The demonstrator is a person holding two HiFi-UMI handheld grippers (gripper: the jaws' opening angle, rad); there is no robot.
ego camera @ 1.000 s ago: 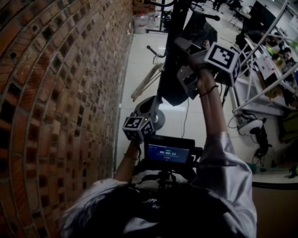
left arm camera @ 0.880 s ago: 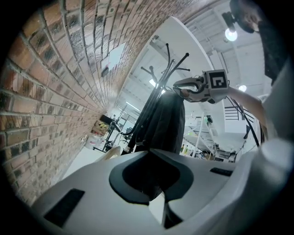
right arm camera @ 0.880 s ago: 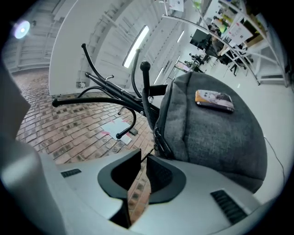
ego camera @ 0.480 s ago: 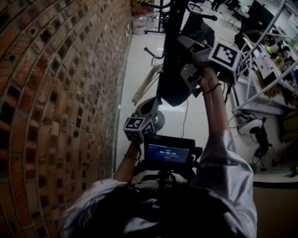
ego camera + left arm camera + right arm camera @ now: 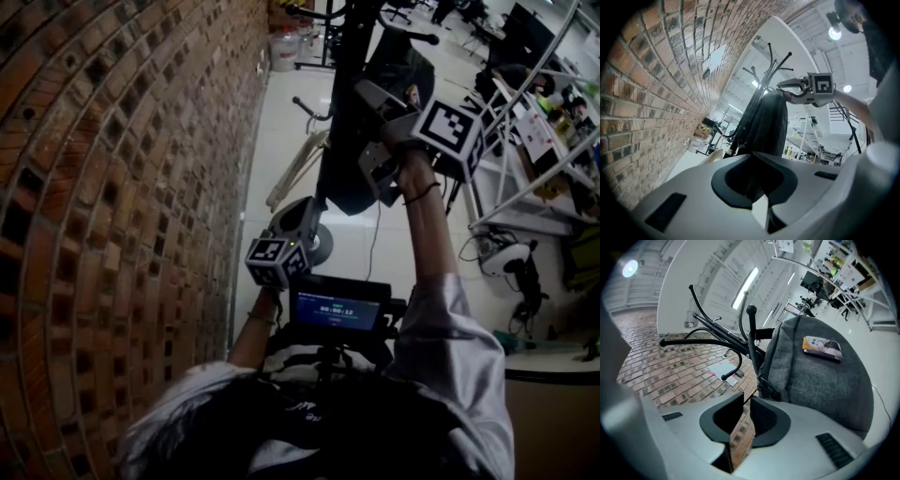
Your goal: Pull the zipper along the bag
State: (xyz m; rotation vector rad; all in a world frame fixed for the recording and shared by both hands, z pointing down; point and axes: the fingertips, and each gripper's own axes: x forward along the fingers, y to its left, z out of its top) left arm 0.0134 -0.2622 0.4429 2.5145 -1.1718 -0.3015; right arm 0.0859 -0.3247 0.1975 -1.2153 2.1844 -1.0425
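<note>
Right gripper (image 5: 746,398): jaws have just been easing apart and now stand slightly parted, with brick showing through the gap and nothing pinched. Left gripper (image 5: 753,154) keeps its earlier station, low and nearest the person; dark bag fabric fills its jaw gap (pinched or merely behind, cannot tell). Just beyond the right tips hangs the zipper pull (image 5: 769,389), at the near edge of the bag (image 5: 820,380), itself slung from the coat rack (image 5: 751,333). Judgement: pull released; regrasp needed before further travel.

Shiny pale grey sleeves (image 5: 455,328); a thin dark band (image 5: 419,192) circles the right wrist. Left tool (image 5: 753,153) and right tool (image 5: 746,398) are light grey with black pads (image 5: 723,416).
</note>
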